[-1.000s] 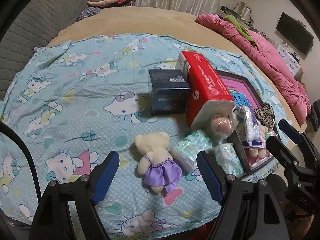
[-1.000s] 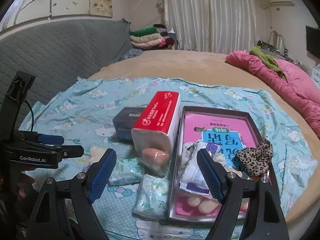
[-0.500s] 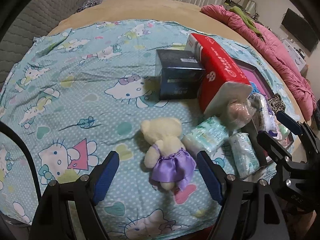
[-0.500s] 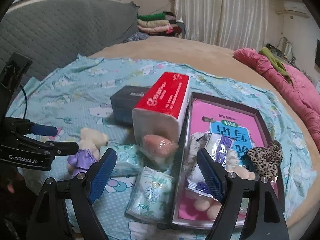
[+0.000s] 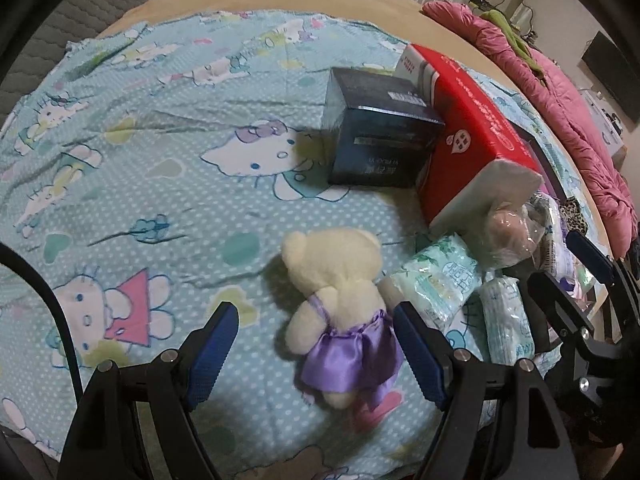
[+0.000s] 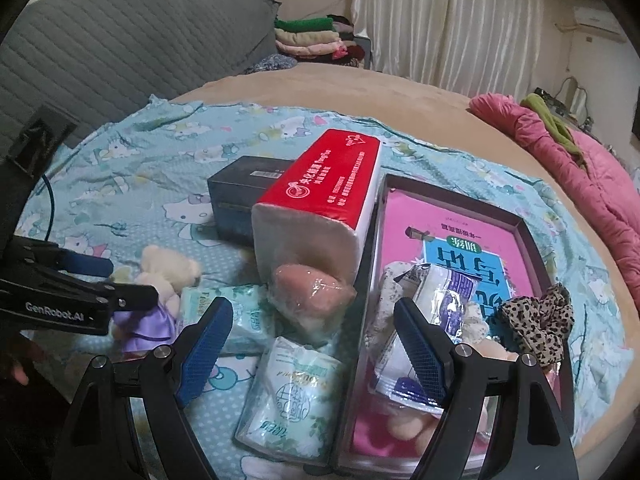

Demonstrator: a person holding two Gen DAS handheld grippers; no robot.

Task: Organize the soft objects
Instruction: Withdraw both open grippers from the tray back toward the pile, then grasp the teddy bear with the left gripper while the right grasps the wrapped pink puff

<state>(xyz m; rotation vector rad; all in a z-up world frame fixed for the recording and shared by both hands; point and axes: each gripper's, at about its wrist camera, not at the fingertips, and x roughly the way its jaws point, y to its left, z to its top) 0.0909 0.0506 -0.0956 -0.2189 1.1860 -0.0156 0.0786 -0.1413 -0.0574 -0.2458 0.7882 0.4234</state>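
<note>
Left gripper (image 5: 316,348) jaws are spread wide around the teddy bear (image 5: 340,296) near the bed's front edge, not clamped; right gripper (image 6: 314,350) jaws wide too, gripping nothing.

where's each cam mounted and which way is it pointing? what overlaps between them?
Left wrist: sits on the left gripper, looking forward and down at the plush bear on the Hello Kitty sheet; own open blue-padded fingers frame it, and the right gripper shows at the right edge.
Right wrist: sits on the right gripper, facing the tissue packs and the dark tray; own open fingers show, and the left gripper enters from the left.
Shared: bear, red tissue box, dark box, tissue packs.
</note>
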